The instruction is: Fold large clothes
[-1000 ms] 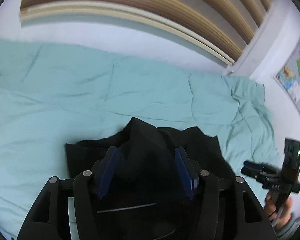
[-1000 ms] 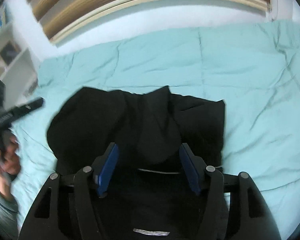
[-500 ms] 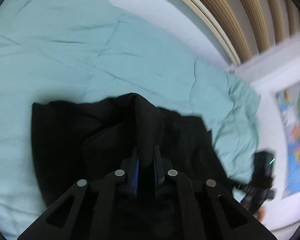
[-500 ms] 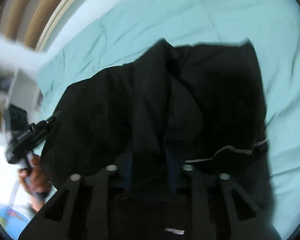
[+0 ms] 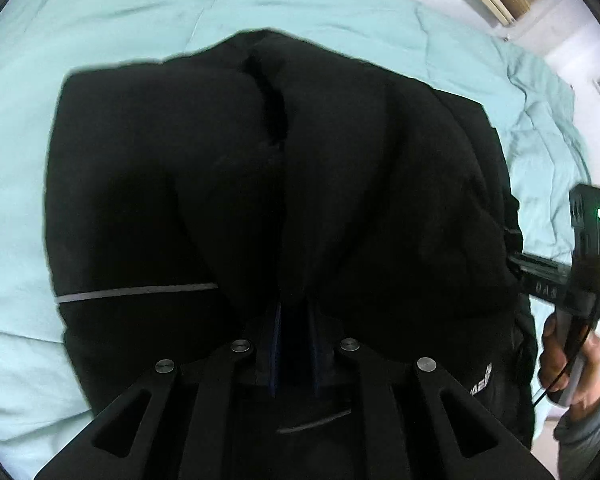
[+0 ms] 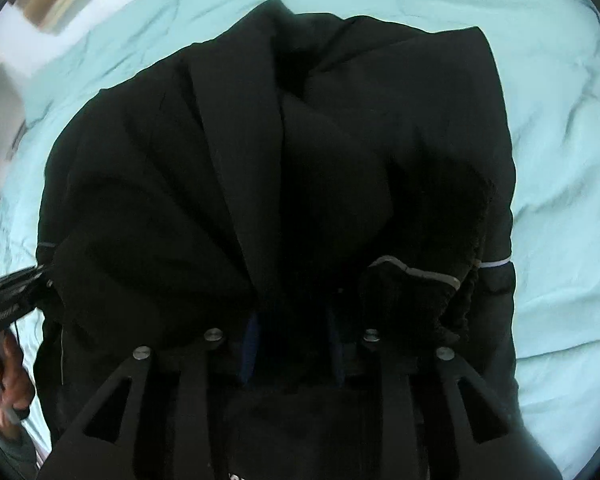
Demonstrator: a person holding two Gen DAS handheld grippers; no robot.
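A black jacket (image 5: 340,168) is pinched in the closed jaws of both the left gripper (image 5: 294,320) and the right gripper (image 6: 292,336) above a teal bedspread (image 5: 100,20). Both held edges are best kept level and taut while carried over.

Both wrist views close above jacket (image 5: 340,160) (seemingly)

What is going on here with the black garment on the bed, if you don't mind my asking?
A person is folding a black garment on a bed with a light green cover, holding a gripper in each hand. The left gripper and the right gripper are both shut on bunched fabric at the near edge, which drapes from the fingers.
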